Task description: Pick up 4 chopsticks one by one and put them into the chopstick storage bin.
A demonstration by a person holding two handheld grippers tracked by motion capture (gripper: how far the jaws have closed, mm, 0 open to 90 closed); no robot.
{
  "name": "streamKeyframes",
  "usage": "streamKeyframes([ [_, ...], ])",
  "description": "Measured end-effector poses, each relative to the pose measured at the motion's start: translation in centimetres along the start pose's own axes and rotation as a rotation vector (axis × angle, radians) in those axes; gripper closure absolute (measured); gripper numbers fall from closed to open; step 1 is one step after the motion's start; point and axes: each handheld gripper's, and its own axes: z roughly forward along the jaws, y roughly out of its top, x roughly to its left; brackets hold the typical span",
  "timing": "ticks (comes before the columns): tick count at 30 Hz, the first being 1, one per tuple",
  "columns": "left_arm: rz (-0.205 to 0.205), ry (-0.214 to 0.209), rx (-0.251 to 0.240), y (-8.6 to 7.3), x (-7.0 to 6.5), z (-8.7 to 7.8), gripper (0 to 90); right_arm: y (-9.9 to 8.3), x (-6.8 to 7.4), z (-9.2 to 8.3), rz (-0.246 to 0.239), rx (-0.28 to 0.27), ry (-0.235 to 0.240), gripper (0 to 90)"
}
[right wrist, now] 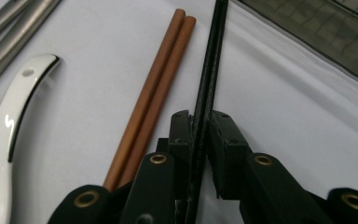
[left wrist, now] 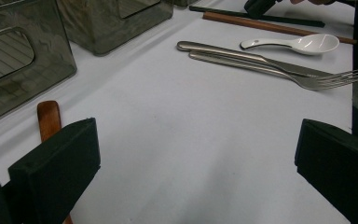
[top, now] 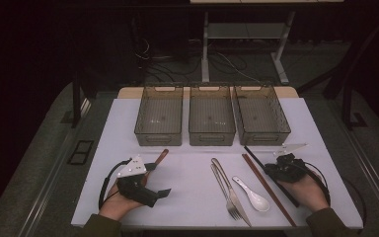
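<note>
The right tool (right wrist: 200,135) is pinching the black chopsticks (right wrist: 209,65), which lie flat on the desk (top: 192,192) just beside the brown chopsticks (right wrist: 156,88) — the grasp looks made, the lift not yet. The left tool (left wrist: 191,154) rests spread and empty. Next, likely: raise the pair level and carry it to the far bins, the right bin (top: 262,116) nearest.
</note>
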Motion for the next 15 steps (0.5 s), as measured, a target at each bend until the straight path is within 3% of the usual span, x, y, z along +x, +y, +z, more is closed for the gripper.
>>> streamKeyframes([
  [15, 0.005, 0.001, 0.0, 0.0, 0.0, -0.1, 0.0, -1.2, -1.4, -1.2, -0.017, 0.026, 0.008, 78.6],
])
